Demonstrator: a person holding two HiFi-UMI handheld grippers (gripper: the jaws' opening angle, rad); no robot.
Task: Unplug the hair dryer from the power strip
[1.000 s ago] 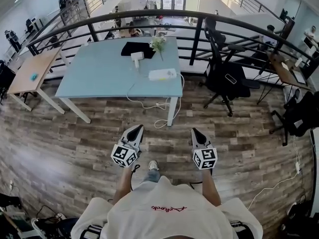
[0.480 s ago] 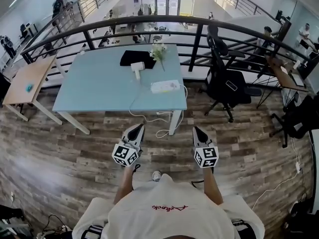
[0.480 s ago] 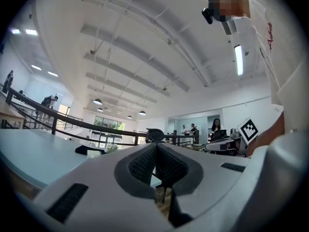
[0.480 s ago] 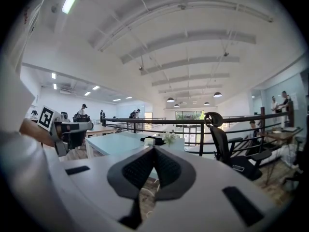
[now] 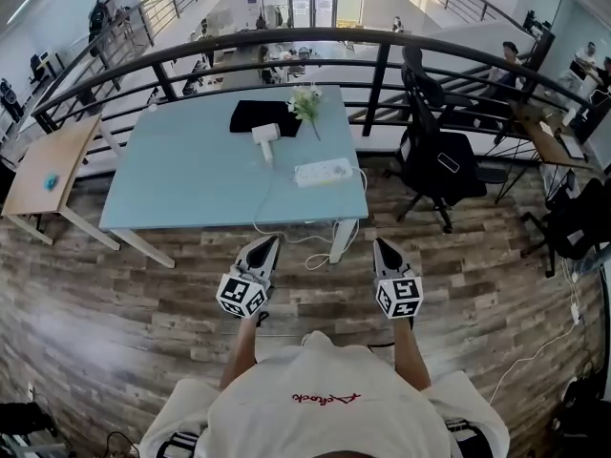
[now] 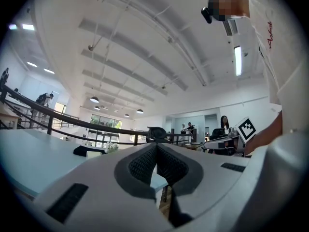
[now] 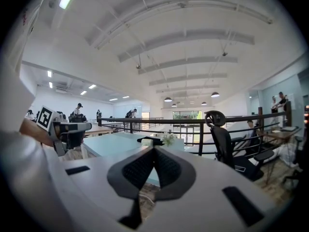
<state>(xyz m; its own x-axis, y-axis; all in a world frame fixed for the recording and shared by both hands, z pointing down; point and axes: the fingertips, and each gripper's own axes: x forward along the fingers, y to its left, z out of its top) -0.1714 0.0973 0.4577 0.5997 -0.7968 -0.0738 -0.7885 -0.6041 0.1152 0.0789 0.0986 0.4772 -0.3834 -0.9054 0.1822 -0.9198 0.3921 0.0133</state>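
Observation:
A white hair dryer (image 5: 265, 135) lies on the pale blue table (image 5: 181, 179), its cord running to a white power strip (image 5: 324, 172) near the table's right front corner. Both grippers hang over the wooden floor, short of the table's near edge. My left gripper (image 5: 268, 243) is shut with nothing between its jaws; in its own view the left gripper (image 6: 157, 145) points level at the table. My right gripper (image 5: 381, 244) is shut and empty too, and the right gripper (image 7: 154, 150) faces the table from its own view, where the dryer (image 7: 147, 142) shows small.
A black cloth (image 5: 260, 115) and a small flower bunch (image 5: 305, 103) sit at the table's far side. A black office chair (image 5: 439, 156) stands right of the table, a curved dark railing (image 5: 315, 36) behind it. A white cable (image 5: 315, 246) hangs to the floor by the table leg.
Both grippers, still shut, have come closer to the table; the table, dryer and power strip now sit nearer and larger in the head view.

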